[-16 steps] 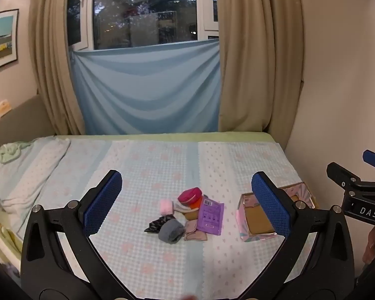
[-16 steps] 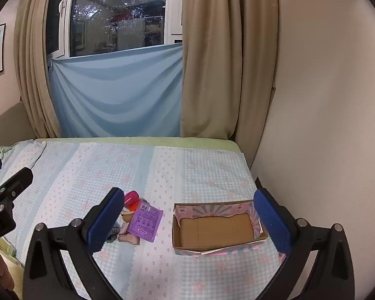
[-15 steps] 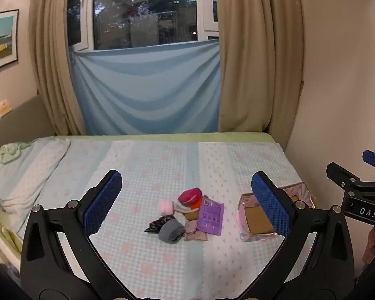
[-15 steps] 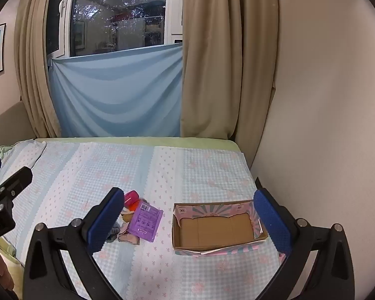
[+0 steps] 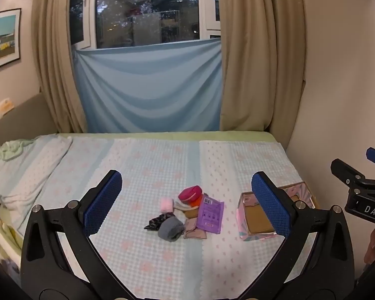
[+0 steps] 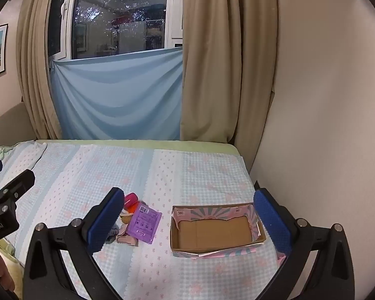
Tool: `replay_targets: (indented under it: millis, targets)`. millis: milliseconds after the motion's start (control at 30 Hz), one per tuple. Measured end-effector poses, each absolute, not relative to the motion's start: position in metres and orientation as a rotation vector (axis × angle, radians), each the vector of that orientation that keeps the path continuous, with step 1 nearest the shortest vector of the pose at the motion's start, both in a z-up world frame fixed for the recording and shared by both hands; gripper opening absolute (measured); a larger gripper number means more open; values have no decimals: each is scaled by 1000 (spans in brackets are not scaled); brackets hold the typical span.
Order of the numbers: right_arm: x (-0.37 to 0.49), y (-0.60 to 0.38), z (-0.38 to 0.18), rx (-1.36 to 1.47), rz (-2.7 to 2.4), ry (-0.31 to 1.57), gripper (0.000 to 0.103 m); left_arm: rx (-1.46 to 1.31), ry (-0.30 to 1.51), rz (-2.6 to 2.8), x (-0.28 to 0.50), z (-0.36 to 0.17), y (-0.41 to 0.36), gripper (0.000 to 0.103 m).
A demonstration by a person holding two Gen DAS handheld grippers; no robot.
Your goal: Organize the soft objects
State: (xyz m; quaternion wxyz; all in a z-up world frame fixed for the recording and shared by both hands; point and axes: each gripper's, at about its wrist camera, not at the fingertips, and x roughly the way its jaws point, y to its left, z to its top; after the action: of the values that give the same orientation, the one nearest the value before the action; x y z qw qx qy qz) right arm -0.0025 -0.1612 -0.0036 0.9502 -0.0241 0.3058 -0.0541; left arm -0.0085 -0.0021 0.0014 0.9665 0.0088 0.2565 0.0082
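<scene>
A small pile of soft items lies on the bed: a grey rolled sock [image 5: 170,228], a black patterned piece [image 5: 156,221], a pink roll [image 5: 166,205], a red pouch [image 5: 190,193], a beige piece [image 5: 194,230] and a purple packet [image 5: 210,213], which also shows in the right wrist view [image 6: 144,222]. An open cardboard box [image 6: 213,230] stands to the right of the pile, empty inside; it also shows in the left wrist view [image 5: 256,218]. My left gripper [image 5: 187,203] is open and empty, above the pile. My right gripper [image 6: 188,221] is open and empty, above the box's left side.
The bed has a light blue checked cover [image 5: 162,165]. A crumpled blanket [image 5: 20,170] lies at the bed's left end. A wall [image 6: 325,100] runs along the right edge. Beige curtains [image 5: 247,62] and a blue cloth [image 5: 150,87] hang behind the bed.
</scene>
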Motion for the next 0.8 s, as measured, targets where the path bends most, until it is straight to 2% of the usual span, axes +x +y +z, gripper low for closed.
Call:
replay_targets:
  millis: [800]
  targets:
    - [-8,-173,-3,-55,-75,595,103,3,533,27,-9,-2,-9,102]
